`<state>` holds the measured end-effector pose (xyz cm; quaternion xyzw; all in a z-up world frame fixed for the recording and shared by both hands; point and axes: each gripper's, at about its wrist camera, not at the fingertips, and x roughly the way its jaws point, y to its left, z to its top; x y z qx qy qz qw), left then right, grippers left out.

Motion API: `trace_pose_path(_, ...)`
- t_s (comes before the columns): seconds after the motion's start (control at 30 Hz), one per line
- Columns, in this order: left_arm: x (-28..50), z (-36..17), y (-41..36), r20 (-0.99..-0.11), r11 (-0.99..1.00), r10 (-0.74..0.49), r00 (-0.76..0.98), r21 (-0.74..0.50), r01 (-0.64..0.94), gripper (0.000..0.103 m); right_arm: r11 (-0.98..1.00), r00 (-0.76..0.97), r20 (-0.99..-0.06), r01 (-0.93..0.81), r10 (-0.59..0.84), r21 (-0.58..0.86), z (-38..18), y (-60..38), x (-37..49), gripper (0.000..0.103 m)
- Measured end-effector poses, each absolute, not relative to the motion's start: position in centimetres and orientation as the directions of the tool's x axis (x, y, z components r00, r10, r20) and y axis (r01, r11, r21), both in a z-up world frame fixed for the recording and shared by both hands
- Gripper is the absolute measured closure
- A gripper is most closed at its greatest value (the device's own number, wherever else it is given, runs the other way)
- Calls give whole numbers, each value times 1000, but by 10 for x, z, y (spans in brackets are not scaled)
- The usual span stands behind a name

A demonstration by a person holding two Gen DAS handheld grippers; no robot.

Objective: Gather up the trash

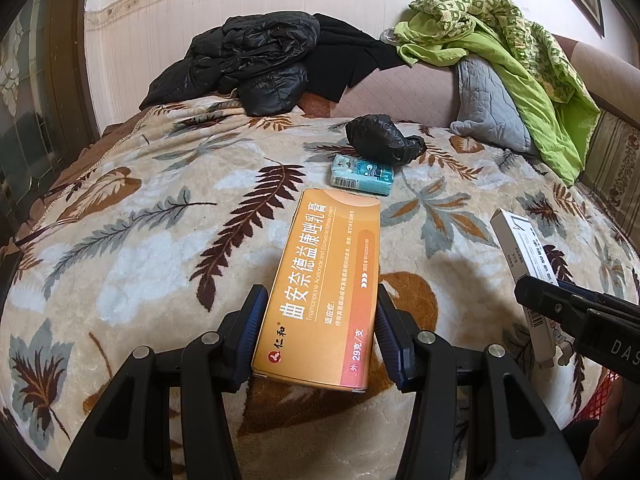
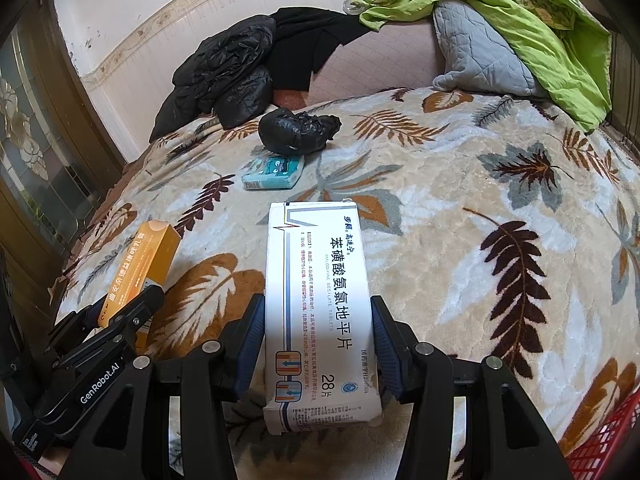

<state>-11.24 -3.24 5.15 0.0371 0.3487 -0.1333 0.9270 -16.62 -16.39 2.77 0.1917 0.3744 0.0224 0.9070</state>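
- Left wrist view, far left of the frame: a dark door frame with patterned glass [image 1: 24, 92] runs down the edge, beside the leaf-print blanket [image 1: 140, 240] that fills most of the picture.
- Upper centre-left: a black puffer jacket [image 1: 248, 64] lies heaped at the far end of the blanket.
- Lower centre: the left gripper [image 1: 320, 320] holds an orange medicine box [image 1: 324, 292] between its blue pads, which press on the box's two long sides; the box points away, up the frame.
- Just above the box's far end: a teal tissue pack [image 1: 362, 175], with a knotted black plastic bag [image 1: 380, 138] touching its upper edge.
- Upper right: a grey quilted pillow [image 1: 488, 108] under a green patterned cover [image 1: 520, 40].
- Right edge: the right gripper [image 1: 552, 300], seen from the side, clamps a white medicine box [image 1: 520, 240].
- Right wrist view, lower left: the other gripper and its orange box show again.
- Lower centre: both pads press on the white box's long sides.
- Bottom right corner: the rim of a red mesh basket [image 2: 604, 440].
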Motion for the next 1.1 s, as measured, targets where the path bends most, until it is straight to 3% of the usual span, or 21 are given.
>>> trace_pose_path(0.7,-113,53,-33,-663,959,-231,712,-31,282,52,924,725,-668,121,167,363,31,-165,-171,48)
trace_pose_path(0.9,-131,66,-44,-654,905,-381,654,-120,408,52,893,723,-662,146,197,425,43,-183,-207,48)
trace_pose_path(1.1,-168,87,-92,-649,781,-551,524,-180,598,52,848,758,-643,269,105,456,62,-246,-284,48)
